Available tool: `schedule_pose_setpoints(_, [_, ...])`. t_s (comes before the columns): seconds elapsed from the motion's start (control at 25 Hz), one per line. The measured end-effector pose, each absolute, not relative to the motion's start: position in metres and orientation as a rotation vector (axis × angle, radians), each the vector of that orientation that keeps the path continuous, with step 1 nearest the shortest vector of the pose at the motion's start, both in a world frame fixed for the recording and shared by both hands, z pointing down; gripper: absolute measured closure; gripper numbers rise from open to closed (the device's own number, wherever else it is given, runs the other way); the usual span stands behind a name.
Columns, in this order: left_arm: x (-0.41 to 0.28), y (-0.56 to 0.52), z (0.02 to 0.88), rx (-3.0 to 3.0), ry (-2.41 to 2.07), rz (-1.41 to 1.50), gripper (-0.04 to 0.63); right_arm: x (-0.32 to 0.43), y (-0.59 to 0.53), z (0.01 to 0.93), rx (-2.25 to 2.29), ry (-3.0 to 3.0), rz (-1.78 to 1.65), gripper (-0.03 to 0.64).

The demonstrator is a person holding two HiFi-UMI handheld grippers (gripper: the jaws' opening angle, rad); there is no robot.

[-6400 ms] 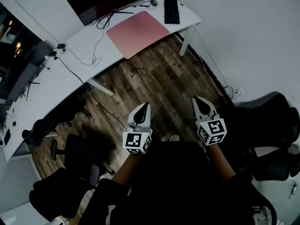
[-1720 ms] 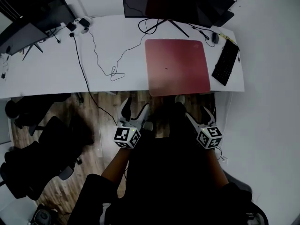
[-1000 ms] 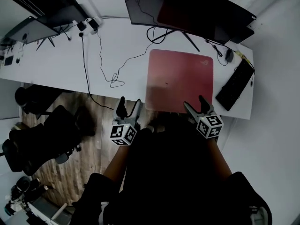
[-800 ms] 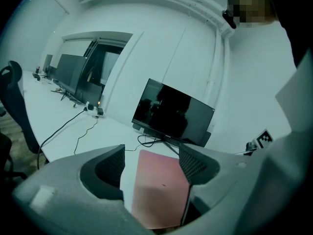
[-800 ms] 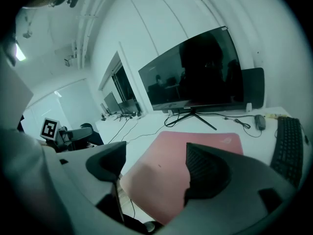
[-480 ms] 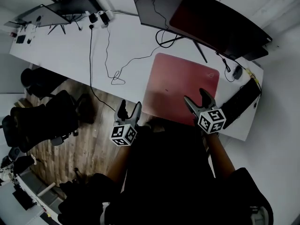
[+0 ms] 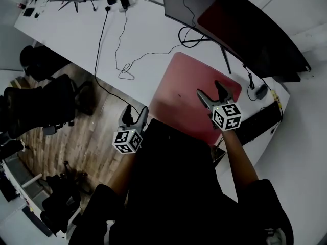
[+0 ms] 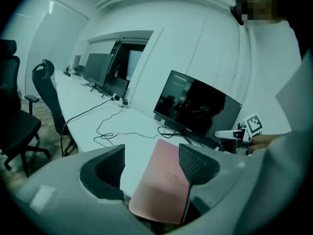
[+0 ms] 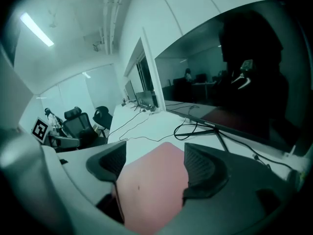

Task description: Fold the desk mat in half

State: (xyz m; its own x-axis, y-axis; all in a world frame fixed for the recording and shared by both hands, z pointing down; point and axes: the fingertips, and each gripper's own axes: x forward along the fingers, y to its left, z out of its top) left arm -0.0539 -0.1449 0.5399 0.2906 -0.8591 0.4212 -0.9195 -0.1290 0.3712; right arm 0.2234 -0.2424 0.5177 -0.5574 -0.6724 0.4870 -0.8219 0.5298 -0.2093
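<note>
The pink desk mat (image 7: 186, 93) lies flat and unfolded on the white desk (image 7: 76, 34), in front of the monitor. My right gripper (image 7: 208, 89) hovers open over the mat's near right part with nothing between its fingers. Open too, my left gripper (image 7: 135, 112) is just off the desk's front edge, near the mat's near left corner. In the left gripper view the mat (image 8: 159, 185) shows between the open jaws of the left gripper (image 8: 152, 155). The right gripper view looks along the mat (image 9: 149, 190) between the spread jaws of the right gripper (image 9: 151, 160).
A wide curved monitor (image 7: 240, 29) stands behind the mat. A black keyboard (image 7: 255, 129) and a mouse (image 7: 261, 91) lie to the mat's right. Loose black cables (image 7: 122, 60) run across the desk at left. Office chairs (image 7: 36, 101) stand on the wooden floor at left.
The person has come up to the desk and the view has swung. The right gripper moved forward over the mat; the left gripper reached the desk's front edge. Both stay open.
</note>
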Motion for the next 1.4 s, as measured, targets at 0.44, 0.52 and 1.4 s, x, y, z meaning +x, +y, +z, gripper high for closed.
schedule_pose_setpoints(0.44, [-0.057, -0.133, 0.627, 1.855, -1.464, 0.21, 0.264, 0.159, -0.338, 0.582, 0.872, -2.309, 0.456, 0.253])
schedule_pose_setpoints(0.52, [-0.057, -0.131, 0.639, 1.822, -1.462, 0.209, 0.264, 0.147, -0.346, 0.602, 0.772, -2.281, 0.433, 0.253])
schedule_pose_setpoints(1.4, [-0.032, -0.138, 0.716, 1.715, -1.307, 0.249, 0.264, 0.093, -0.426, 0.717, 0.497, -2.11, 0.352, 0.319])
